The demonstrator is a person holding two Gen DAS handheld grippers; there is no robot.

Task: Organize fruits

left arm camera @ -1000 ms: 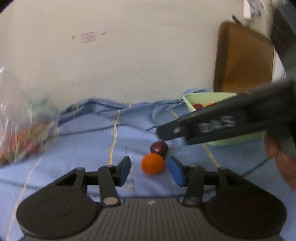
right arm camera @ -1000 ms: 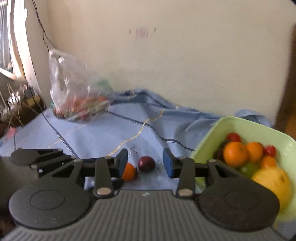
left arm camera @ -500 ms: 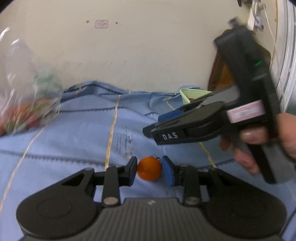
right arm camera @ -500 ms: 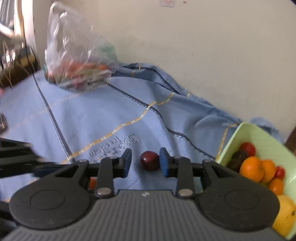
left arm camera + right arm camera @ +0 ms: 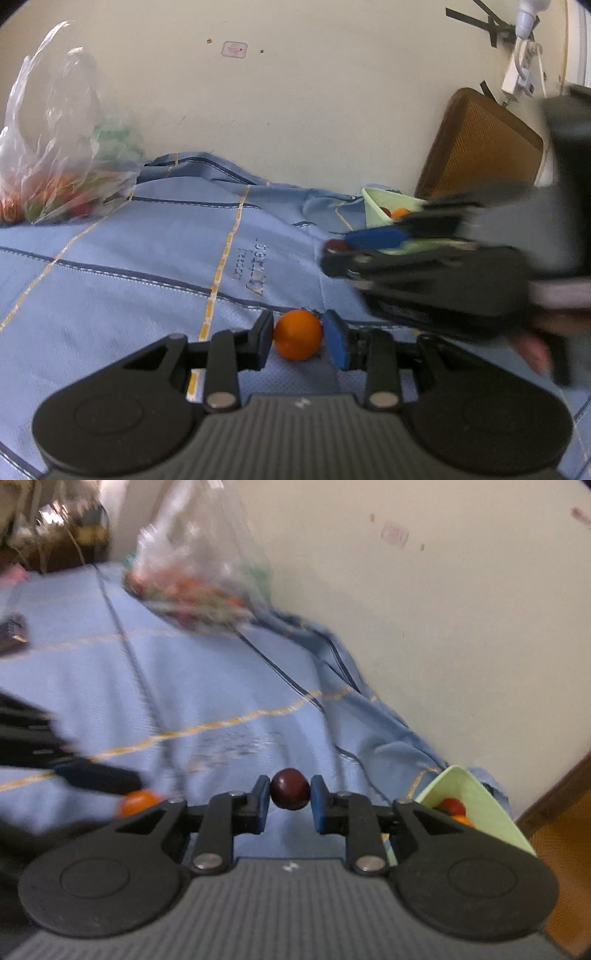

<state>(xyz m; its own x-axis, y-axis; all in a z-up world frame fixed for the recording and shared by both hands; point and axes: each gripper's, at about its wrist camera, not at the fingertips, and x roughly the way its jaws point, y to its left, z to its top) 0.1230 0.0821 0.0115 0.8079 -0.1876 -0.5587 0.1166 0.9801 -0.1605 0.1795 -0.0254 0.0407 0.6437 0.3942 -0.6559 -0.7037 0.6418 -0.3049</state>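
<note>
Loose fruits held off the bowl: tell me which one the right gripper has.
The dark red fruit, clamped in the right gripper. The other, the orange fruit, sits in the left gripper.

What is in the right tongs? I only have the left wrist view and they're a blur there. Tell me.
Observer: The right tongs have a dark red fruit between their pads.
Operator: Give me the bowl's position from that camera.
Observer: The green bowl sits low on the right, just beyond the right-hand pad.
Operator: Report anything at that view's far left.
Observer: A small dark object lies on the blue cloth; it is too blurred to identify.
</note>
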